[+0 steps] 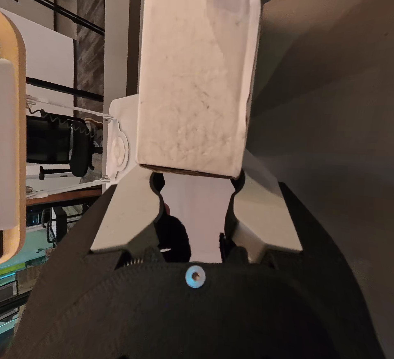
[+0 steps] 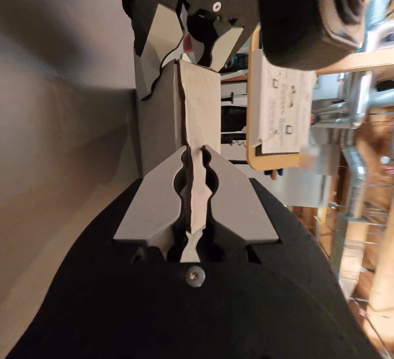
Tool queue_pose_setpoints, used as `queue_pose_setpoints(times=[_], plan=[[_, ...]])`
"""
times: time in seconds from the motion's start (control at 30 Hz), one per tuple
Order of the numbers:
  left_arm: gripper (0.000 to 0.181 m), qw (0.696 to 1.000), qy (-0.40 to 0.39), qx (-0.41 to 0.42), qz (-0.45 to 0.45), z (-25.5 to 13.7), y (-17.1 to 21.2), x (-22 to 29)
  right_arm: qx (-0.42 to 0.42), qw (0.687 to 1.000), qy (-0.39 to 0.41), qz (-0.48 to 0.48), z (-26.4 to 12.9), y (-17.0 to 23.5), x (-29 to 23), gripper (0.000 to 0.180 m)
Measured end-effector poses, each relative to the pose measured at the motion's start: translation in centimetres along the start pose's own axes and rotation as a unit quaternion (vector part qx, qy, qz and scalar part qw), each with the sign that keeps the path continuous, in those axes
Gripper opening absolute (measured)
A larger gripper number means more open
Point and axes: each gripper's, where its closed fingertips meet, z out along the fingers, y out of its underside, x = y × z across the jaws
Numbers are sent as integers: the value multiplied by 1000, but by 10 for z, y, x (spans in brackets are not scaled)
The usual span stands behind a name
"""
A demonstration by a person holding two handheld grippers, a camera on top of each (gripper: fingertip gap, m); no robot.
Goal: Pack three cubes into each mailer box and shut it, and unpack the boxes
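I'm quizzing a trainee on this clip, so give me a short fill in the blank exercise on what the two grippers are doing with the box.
1. The right gripper is shut on a thin ____ panel of the white mailer box.
2. The left gripper meets the box's far end with its jaws spread ____.
3. The two grippers face each other from ____ ends of the box.

Missing words: cardboard; wide; opposite

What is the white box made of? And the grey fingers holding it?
The mailer box looks like cardboard with a matte white skin: its cut edge shows brown, and the face is scuffed and wrinkled. The right gripper's fingers look like matte grey plastic, probably printed; that is less sure.
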Motion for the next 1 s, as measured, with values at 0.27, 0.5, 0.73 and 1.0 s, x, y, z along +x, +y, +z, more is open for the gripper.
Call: queue_pose_setpoints(times=[0.27,0.5,0.73,1.0], plan=[[61,1000,16,-8,-12,0,1,0,-22,991,119,-47,8,4,10,3],[62,999,22,-19,-24,1,1,-1,-37,992,113,-35,21,10,20,3],[62,1000,-17,-17,3,1,-1,-2,-26,994,-70,74,12,8,33,0],[61,995,-83,4,53,-1,-10,4,-37,934,-312,168,-2,8,35,0]])
